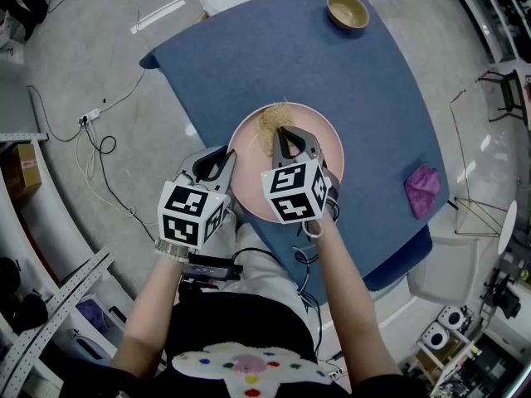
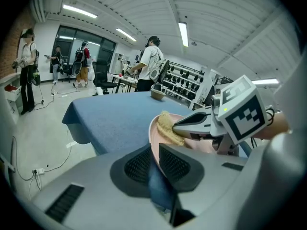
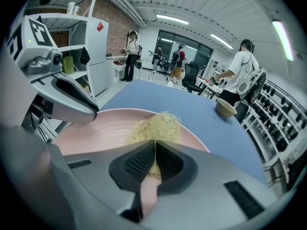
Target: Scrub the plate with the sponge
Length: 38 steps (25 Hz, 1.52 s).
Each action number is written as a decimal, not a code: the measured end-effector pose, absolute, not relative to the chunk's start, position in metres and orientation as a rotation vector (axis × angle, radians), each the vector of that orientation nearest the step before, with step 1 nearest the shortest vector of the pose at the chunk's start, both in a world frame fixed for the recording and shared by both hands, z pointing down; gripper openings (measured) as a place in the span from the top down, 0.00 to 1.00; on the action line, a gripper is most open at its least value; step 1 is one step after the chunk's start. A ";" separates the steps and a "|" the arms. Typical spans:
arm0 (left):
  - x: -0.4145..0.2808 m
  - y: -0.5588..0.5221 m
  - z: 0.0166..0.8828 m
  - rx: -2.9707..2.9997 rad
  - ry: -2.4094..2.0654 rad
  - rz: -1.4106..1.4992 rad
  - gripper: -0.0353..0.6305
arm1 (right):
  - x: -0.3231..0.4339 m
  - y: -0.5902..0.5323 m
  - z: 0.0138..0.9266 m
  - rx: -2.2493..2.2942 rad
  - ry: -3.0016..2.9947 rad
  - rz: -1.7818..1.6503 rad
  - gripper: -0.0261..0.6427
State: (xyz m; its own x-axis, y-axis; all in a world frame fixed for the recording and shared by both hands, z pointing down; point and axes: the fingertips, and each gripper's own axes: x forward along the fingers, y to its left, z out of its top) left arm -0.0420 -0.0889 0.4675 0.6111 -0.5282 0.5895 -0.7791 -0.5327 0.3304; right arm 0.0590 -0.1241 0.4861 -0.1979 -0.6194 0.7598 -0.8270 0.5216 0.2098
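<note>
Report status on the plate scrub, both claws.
Left claw clamped on plate rim. Right claw shut on sponge, sponge on plate. Nothing in the way; bowl and purple cloth well clear.

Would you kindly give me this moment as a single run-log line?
left gripper: shut on plate rim | right gripper: shut on sponge | sponge: on plate

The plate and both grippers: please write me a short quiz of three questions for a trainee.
1. True or false: the left gripper is clamped on the rim of the pink plate.
2. What does the right gripper hold between its jaws? A) a brush B) the sponge C) nothing
3. In the head view, what lies on the blue table right of the plate?
Key: 1 true; 2 B; 3 the purple cloth.
</note>
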 end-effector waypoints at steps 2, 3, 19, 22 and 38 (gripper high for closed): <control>-0.042 -0.089 0.467 2.257 -1.029 0.574 0.86 | 0.068 -0.125 0.486 1.199 -1.893 0.303 0.94; -0.042 -0.090 0.467 2.256 -1.032 0.573 0.86 | 0.072 -0.126 0.486 1.207 -1.881 0.300 0.94; -0.043 -0.089 0.467 2.257 -1.082 0.598 0.86 | 0.141 -0.102 0.488 1.207 -1.602 0.191 0.94; -0.044 -0.089 0.467 2.248 -1.088 0.591 0.86 | 0.145 -0.092 0.488 1.156 -1.560 0.152 0.94; -0.043 -0.090 0.468 2.227 -1.079 0.571 0.87 | 0.142 -0.022 0.490 0.835 -1.665 0.159 0.94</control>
State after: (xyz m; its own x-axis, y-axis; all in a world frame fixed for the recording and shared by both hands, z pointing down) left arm -0.0432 -0.0900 0.4679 0.5783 -0.5525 0.6003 -0.8071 -0.4951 0.3217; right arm 0.1417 -0.0223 0.4903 -0.0357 -0.4335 0.9005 -0.5960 0.7325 0.3290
